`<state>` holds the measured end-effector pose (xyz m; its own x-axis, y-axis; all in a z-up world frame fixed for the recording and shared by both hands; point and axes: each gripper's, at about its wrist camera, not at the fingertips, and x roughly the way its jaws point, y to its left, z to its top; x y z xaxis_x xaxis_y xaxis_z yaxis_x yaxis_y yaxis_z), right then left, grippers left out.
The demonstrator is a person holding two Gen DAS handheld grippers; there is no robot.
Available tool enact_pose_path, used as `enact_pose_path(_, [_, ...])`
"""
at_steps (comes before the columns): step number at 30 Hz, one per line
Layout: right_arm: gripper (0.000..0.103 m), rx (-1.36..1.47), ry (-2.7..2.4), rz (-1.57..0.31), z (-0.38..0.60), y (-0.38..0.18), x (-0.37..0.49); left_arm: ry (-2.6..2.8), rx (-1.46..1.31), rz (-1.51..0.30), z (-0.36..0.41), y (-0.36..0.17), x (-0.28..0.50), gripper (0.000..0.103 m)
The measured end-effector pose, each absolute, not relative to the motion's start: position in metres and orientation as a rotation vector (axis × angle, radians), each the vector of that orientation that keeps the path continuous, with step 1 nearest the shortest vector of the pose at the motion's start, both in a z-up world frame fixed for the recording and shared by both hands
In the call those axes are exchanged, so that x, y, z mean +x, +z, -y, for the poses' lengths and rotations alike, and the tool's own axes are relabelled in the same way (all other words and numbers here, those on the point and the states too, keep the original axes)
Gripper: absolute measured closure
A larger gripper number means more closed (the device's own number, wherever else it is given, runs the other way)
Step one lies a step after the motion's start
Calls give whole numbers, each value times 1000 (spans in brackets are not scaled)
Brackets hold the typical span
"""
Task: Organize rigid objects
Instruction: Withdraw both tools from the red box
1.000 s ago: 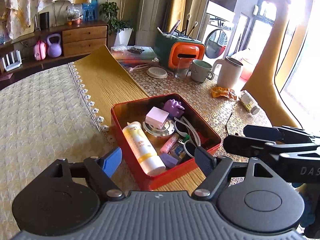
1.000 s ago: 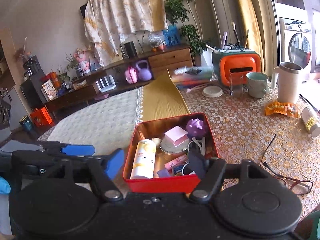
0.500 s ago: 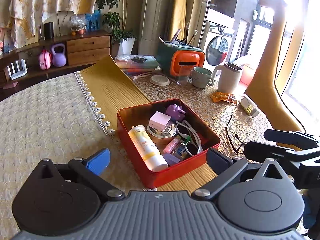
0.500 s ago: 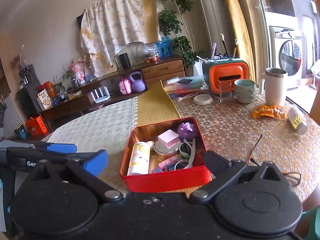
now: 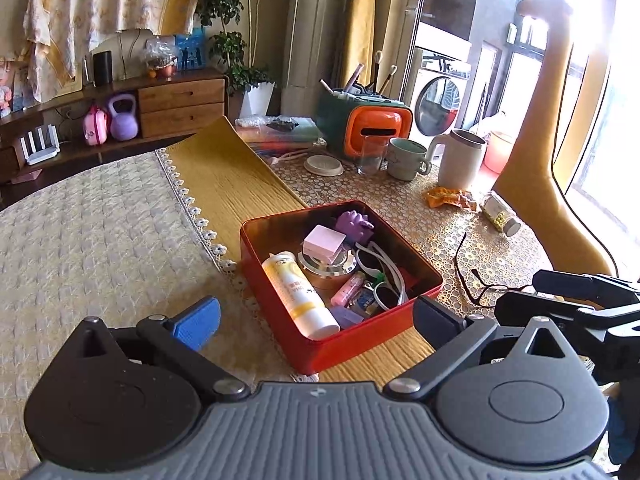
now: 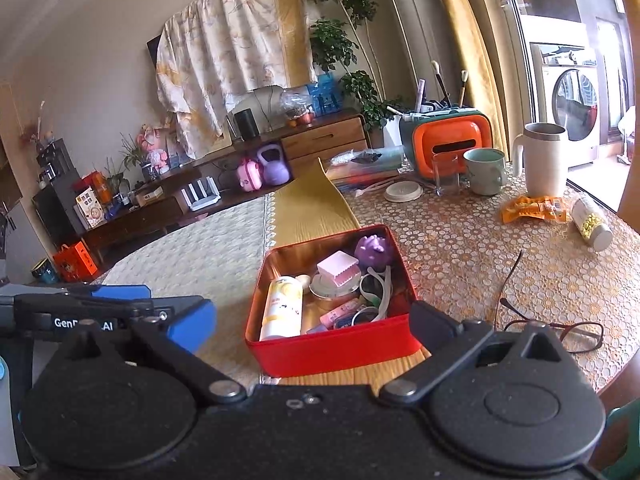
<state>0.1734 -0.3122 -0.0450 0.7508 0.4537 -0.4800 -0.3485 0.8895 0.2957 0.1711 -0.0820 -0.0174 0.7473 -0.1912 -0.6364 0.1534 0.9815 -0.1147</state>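
We see a table (image 5: 100, 248) covered with a pale woven cloth on the left, a yellow runner (image 5: 228, 184) down the middle and an orange lace-patterned cloth (image 6: 500, 264) on the right. The red tin (image 5: 348, 344) sits on the near end of the runner, open-topped, just ahead of both grippers.

Our left gripper (image 5: 316, 320) hangs in front of the tin's near corner with its jaws spread wide; they have just been opening and nothing lies between the pads. Our right gripper (image 6: 312, 322) is also fully released, its jaws having just been opening, and the tin's near wall shows in the gap without touching either finger. In the left wrist view the right gripper's black fingers reach in from the right edge.

Inside the tin, the white and yellow bottle (image 5: 298, 290) lies on its side along the left wall. A round silver lid (image 5: 328, 264) lies near the middle, and the pink box (image 5: 324, 242) rests on it. The purple toy (image 5: 354, 224) sits in the far corner. White-framed sunglasses (image 5: 384, 268) lie toward the right side, and a small pink tube (image 5: 348, 288) lies between them and the bottle.

On the lace cloth, 1 pair of dark-framed glasses (image 6: 552, 332) lies just right of the tin. Farther back stand an orange and green organizer (image 6: 448, 140), a white jug (image 6: 546, 160), a pale green mug (image 6: 484, 170) and a clear glass (image 6: 446, 174). A snack packet (image 6: 532, 208) and a jar lying on its side (image 6: 592, 222) are near the right edge.
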Motion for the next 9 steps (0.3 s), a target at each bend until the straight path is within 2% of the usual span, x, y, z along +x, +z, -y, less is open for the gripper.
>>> enact_pose_path(9, [0, 201, 431, -583, 312, -48, 170, -191, -62, -704, 80, -19, 169, 0])
